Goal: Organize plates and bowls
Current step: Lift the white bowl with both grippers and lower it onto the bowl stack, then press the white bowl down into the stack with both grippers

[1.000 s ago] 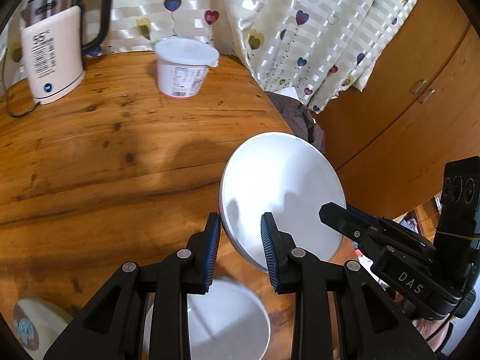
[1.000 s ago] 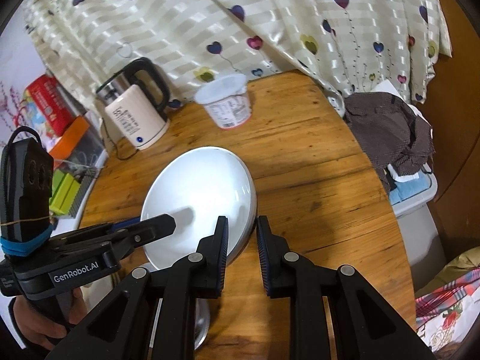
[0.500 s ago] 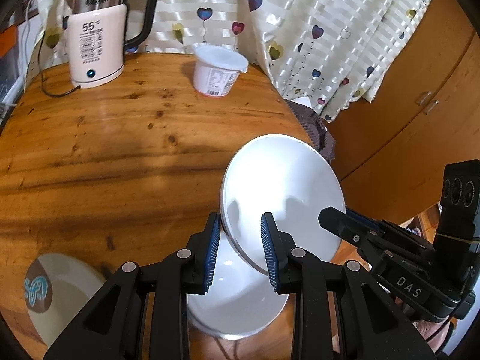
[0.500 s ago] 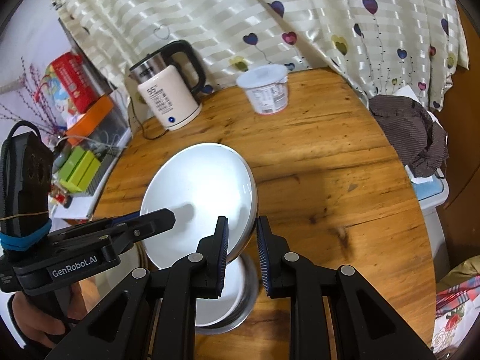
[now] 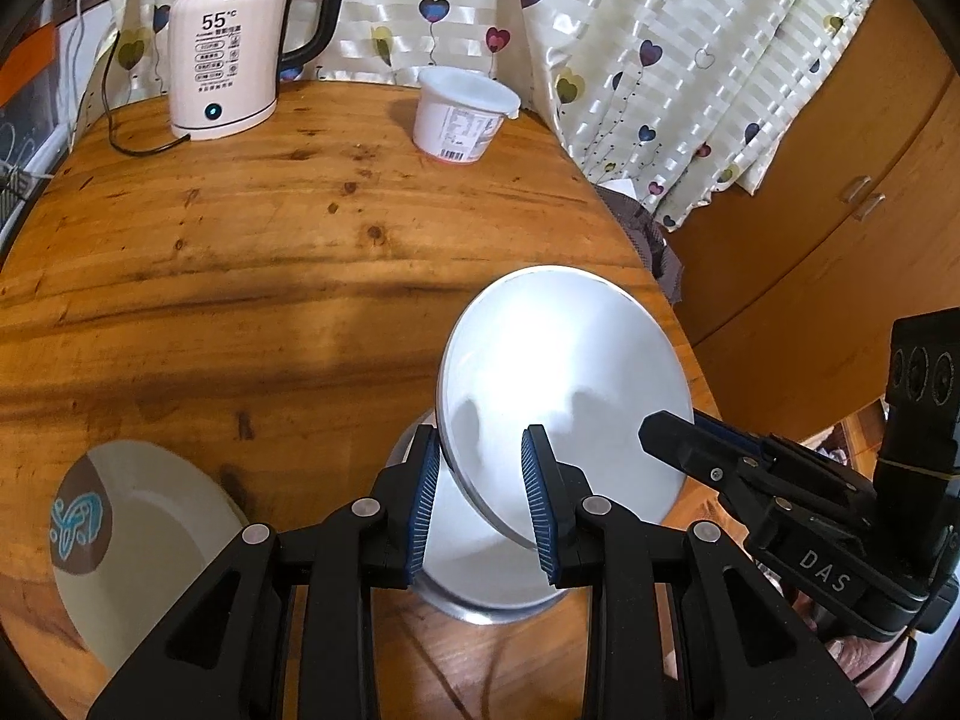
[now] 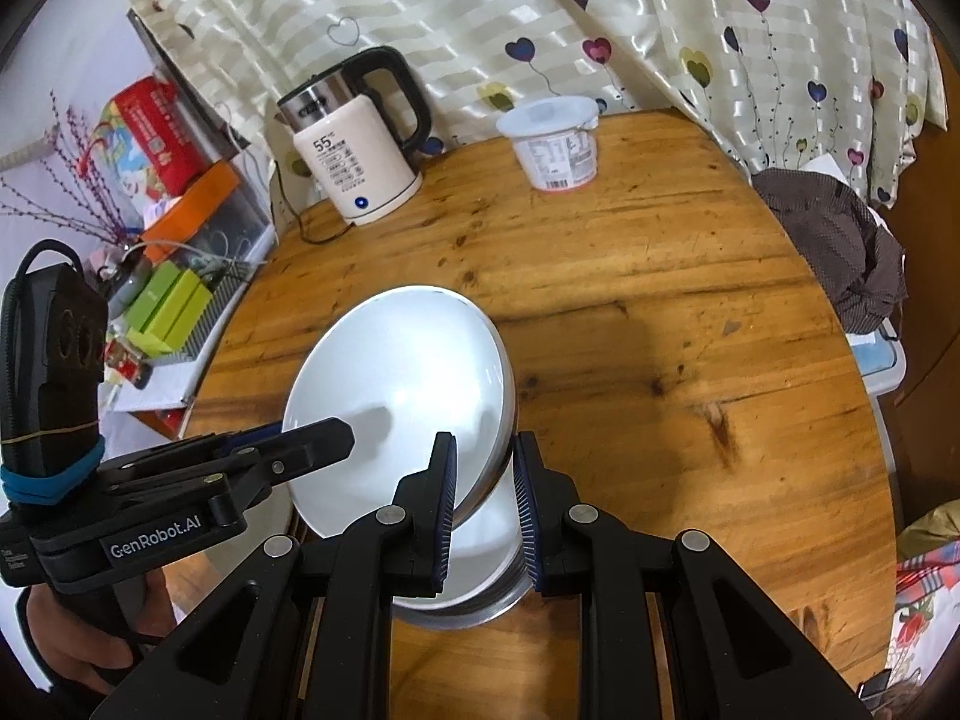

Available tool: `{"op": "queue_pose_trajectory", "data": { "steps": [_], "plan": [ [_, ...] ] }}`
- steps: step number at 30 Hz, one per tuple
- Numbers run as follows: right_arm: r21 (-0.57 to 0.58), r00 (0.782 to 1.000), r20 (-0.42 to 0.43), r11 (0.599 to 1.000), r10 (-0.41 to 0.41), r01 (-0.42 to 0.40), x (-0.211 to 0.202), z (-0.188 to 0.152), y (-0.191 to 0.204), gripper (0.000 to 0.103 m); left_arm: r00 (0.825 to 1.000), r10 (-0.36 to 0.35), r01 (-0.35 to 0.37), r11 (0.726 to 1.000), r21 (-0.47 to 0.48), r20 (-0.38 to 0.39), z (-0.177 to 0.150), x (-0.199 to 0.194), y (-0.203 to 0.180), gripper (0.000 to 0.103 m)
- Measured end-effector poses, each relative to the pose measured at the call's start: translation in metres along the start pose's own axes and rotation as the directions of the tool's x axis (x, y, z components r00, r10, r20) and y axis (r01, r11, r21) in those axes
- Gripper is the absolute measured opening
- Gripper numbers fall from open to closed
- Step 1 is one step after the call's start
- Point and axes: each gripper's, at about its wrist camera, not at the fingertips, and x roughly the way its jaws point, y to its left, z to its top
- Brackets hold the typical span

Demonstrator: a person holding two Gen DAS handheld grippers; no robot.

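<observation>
Both hand-held grippers, left (image 5: pixel 480 495) & right (image 6: pixel 483 495), pinch raised steel plate (image 5: pixel 564 384) rims; steel bowl (image 5: pixel 480 576) beneath, white plate (image 5: pixel 150 546) beside; kettle (image 5: pixel 231 54), tub (image 5: pixel 462 114) at surface (image 5: pixel 240 252) rear.

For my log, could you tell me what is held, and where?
Both grippers, left and right, pinch opposite rim edges of the white plate.

Wooden table (image 5: pixel 252 276) bears kettle (image 5: pixel 225 66), tub (image 5: pixel 462 117), plates (image 5: pixel 144 540).
</observation>
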Motion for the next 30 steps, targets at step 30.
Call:
{"op": "queue_pose_trajectory", "data": {
  "steps": [30],
  "plan": [
    [0.01,0.995,-0.094,1.0,0.03,-0.029,0.016,-0.028,-0.002,0.021,0.997,0.041,-0.043,0.999,-0.019,-0.065,-0.029,0.014,0.005,0.029]
  ]
}}
